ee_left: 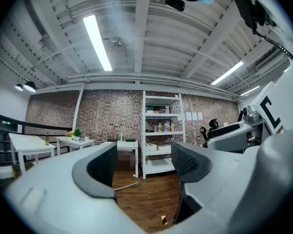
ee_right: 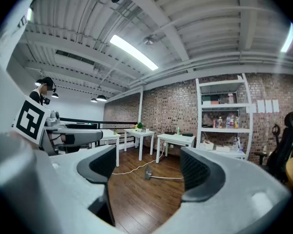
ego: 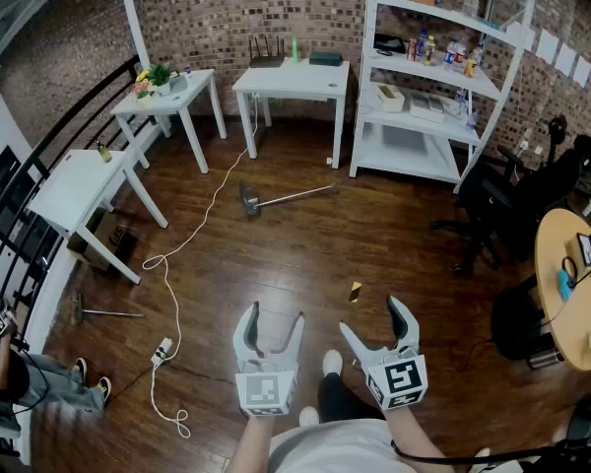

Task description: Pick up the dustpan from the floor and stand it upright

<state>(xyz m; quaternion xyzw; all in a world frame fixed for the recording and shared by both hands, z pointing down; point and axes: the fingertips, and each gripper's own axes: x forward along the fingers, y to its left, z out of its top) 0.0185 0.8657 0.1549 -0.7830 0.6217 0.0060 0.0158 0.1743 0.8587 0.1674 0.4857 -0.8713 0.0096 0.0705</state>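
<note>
The dustpan (ego: pixel 250 201) lies flat on the dark wood floor in the middle of the room, its long thin handle (ego: pixel 300 194) pointing right. It is far ahead of both grippers. In the right gripper view the dustpan (ee_right: pixel 148 173) shows small between the jaws, well beyond them; in the left gripper view only its handle (ee_left: pixel 126 185) peeks past the left jaw. My left gripper (ego: pixel 276 315) and right gripper (ego: pixel 372 318) are held side by side near the body, both open with nothing between the jaws.
A white cable (ego: pixel 174 264) snakes over the floor at left, ending in a power strip (ego: pixel 162 351). A small yellow object (ego: pixel 356 291) lies just ahead. White tables (ego: pixel 291 80), a shelf unit (ego: pixel 443 87), a black chair (ego: pixel 517 200), a round table (ego: pixel 561 289) and a seated person (ego: pixel 20 377) ring the room.
</note>
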